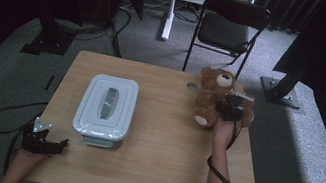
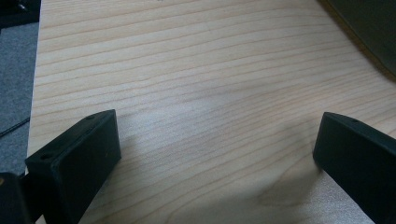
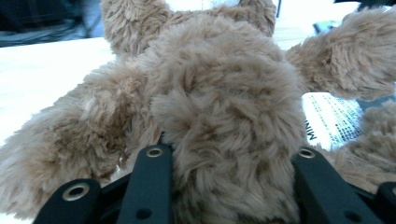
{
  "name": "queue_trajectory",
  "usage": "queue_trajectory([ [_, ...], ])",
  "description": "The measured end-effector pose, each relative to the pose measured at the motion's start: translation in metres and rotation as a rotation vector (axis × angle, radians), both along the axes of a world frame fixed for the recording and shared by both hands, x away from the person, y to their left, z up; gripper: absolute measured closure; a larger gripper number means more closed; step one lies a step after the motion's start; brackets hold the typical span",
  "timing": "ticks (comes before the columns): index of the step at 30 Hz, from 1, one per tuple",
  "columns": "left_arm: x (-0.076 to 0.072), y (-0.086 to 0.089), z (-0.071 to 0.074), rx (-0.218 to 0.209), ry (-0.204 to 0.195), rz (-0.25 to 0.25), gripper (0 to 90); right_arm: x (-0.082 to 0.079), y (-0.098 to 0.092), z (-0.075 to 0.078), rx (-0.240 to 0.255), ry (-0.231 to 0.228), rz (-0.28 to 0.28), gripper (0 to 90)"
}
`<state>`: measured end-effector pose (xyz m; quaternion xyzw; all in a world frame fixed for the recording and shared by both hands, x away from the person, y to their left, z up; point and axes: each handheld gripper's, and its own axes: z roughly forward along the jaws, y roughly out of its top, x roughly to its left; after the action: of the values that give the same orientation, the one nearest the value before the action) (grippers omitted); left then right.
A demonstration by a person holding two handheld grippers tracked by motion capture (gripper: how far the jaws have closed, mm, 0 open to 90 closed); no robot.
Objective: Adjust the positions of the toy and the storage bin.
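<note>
Right claw point(image 1: 232, 109) is clamped on the teddy bear point(image 1: 211, 96), its two black jaws pressed into the plush of the body on either side, as the right gripper view confirms point(image 3: 224, 107); the grip sits mid-body, judged so the toy hangs balanced. Bear is at the far right corner of the surface point(image 1: 157, 171). Left claw point(image 1: 57, 146) rests at the near left corner, jaws wide apart over bare wood, holding nothing. Grey lidded box point(image 1: 106, 107) stands left of centre, lid on, a likely destination.
</note>
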<state>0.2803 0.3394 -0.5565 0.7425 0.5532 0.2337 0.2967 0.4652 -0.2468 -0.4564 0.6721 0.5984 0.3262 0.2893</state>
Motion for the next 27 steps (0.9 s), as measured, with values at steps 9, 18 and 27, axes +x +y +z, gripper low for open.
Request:
queue_trajectory([
  [9, 0.0, 0.0, 0.0, -0.001, -0.001, -0.002, 1.4, 0.019, -0.006, -0.036, 0.03, 0.064, -0.099, 57.3],
  [18, -0.001, -0.002, 0.0, 0.0, 0.001, -0.019, 1.3, 0.015, -0.016, -0.032, 0.077, 0.062, -0.052, 22.2],
  [27, 0.005, 0.001, 0.002, -0.063, 0.003, -0.025, 1.3, 0.002, -0.021, -0.018, 0.098, 0.05, -0.008, 12.9],
])
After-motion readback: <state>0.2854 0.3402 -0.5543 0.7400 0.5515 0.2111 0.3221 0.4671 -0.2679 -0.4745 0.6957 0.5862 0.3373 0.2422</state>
